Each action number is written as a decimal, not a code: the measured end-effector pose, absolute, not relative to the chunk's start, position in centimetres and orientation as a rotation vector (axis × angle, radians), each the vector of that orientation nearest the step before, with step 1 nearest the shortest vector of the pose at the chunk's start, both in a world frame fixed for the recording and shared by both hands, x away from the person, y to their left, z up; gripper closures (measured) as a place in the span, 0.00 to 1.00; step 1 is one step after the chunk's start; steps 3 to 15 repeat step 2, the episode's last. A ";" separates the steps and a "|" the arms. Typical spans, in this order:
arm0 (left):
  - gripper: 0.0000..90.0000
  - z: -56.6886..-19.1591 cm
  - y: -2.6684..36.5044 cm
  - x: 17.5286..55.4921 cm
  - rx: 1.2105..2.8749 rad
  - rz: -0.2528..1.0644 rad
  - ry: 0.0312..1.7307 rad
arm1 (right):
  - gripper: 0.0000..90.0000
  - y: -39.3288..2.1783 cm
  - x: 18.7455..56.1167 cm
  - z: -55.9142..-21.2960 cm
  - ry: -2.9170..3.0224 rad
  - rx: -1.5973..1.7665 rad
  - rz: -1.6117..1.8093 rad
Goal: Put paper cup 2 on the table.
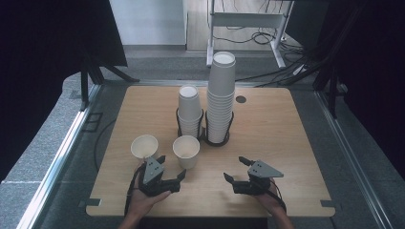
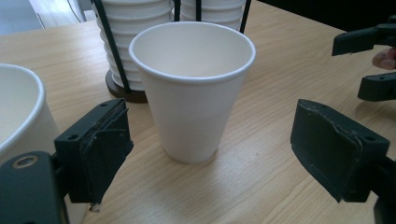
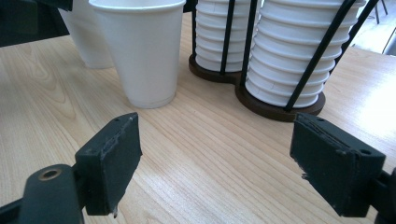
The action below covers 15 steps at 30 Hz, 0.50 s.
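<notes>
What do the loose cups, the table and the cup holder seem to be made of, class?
Loose cups: probably paper, matte white, with a thin rolled rim and a thin wall.
Table: wood or wood-look laminate, pale, with straight grain lines and a smooth, low sheen.
Cup holder: dark brown round bases, perhaps wood, and thin black rods, likely metal.

A short stack of white paper cups point(image 1: 190, 110) and a much taller stack of paper cups point(image 1: 221, 95) stand side by side at the far middle of the light wooden surface point(image 1: 282, 138), each held in a black wire rack on a dark round base point(image 3: 275, 106). A small dark round hole point(image 1: 240, 99) sits in the wood just right of the tall stack. Beyond the far edge lies grey carpet point(image 1: 157, 67), with a white frame point(image 1: 246, 21) and loose cables point(image 1: 260, 38).
</notes>
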<state>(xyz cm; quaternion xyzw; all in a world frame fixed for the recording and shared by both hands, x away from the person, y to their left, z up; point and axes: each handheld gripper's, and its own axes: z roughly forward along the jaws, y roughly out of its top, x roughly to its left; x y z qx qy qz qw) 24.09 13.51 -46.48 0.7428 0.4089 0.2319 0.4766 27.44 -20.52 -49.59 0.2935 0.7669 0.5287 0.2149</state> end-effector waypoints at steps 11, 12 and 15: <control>0.12 -46.5 13.6 24.2 1.814 0.561 1.005 | 0.18 -20.7 27.5 -49.5 2.118 0.817 1.468; 0.12 -46.5 13.6 24.2 1.814 0.561 1.005 | 0.18 -20.7 27.5 -49.5 2.118 0.817 1.468; 0.12 -46.5 13.6 24.2 1.814 0.561 1.005 | 0.18 -20.7 27.5 -49.5 2.118 0.817 1.468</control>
